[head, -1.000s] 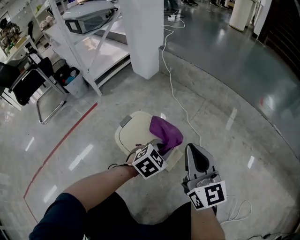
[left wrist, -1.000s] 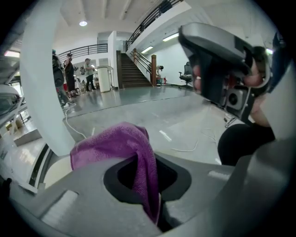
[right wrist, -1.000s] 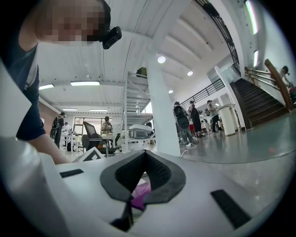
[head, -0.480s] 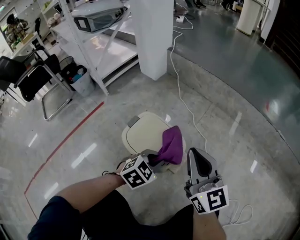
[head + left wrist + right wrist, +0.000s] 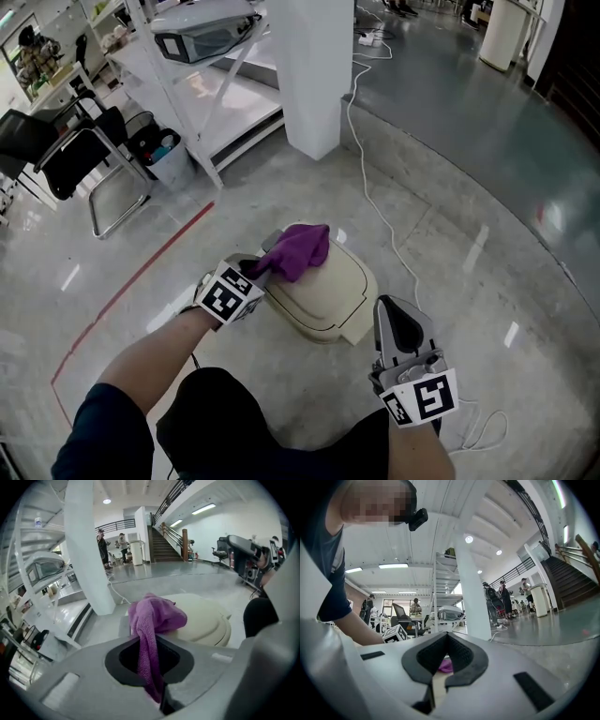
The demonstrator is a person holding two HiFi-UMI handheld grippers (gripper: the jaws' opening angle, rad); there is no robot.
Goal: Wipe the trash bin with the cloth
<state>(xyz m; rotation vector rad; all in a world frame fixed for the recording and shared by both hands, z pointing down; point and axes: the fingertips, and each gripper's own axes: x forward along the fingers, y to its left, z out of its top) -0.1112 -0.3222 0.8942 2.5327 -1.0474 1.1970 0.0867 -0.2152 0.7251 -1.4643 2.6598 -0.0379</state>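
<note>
Right now the left gripper (image 5: 258, 270) is clamped on the purple cloth (image 5: 298, 249), which lies on the far edge of the cream trash bin (image 5: 328, 292); the right gripper (image 5: 392, 314) hangs closed, empty, nearby.

Head view: high, steeply down. Left gripper view: close on cloth (image 5: 152, 620). Right gripper view: low, upward. Shared: pillar (image 5: 314, 75).

1. Bright, even light is cast from overhead; a white ceiling strip light (image 5: 393, 566) is seen in the right gripper view.
2. Pale glare streaks are reflected on the glossy grey polished floor (image 5: 450, 281).
3. Lines are bent and corners blacked out in both gripper views.
4. The purple terry cloth (image 5: 152, 616) is rendered sharp.
</note>
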